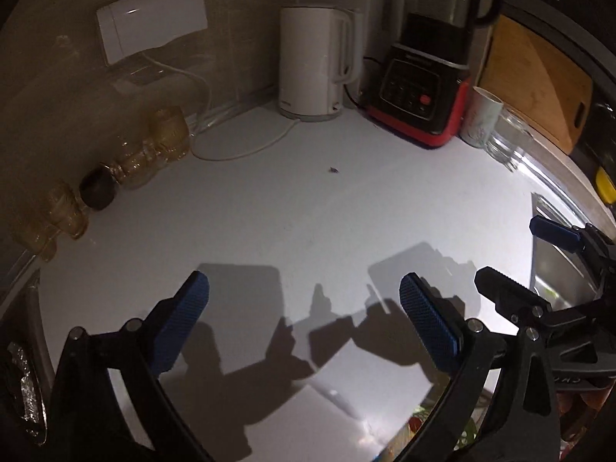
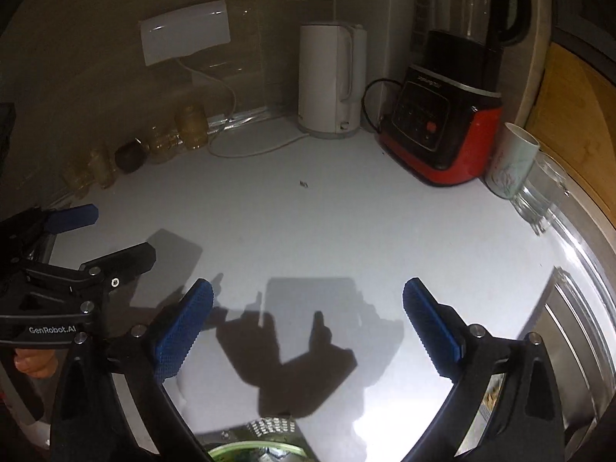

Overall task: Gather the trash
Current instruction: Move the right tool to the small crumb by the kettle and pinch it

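Observation:
A tiny dark scrap of trash [image 1: 333, 170] lies alone on the white counter [image 1: 269, 223], well ahead of both grippers; it also shows in the right wrist view [image 2: 303, 183]. My left gripper [image 1: 304, 308] is open and empty, hovering above the counter's near part. My right gripper [image 2: 308, 308] is open and empty too, side by side with the left. The right gripper shows at the right edge of the left wrist view [image 1: 527, 254], and the left gripper at the left edge of the right wrist view [image 2: 111, 236].
At the back stand a white kettle [image 1: 313, 61], a red-and-black blender [image 1: 423, 96], a paper cup [image 1: 481, 117] and a glass mug [image 1: 508, 138]. Several amber jars [image 1: 154, 146] line the left wall. A sink [image 1: 558, 265] lies right. A wooden board [image 1: 539, 77] leans behind.

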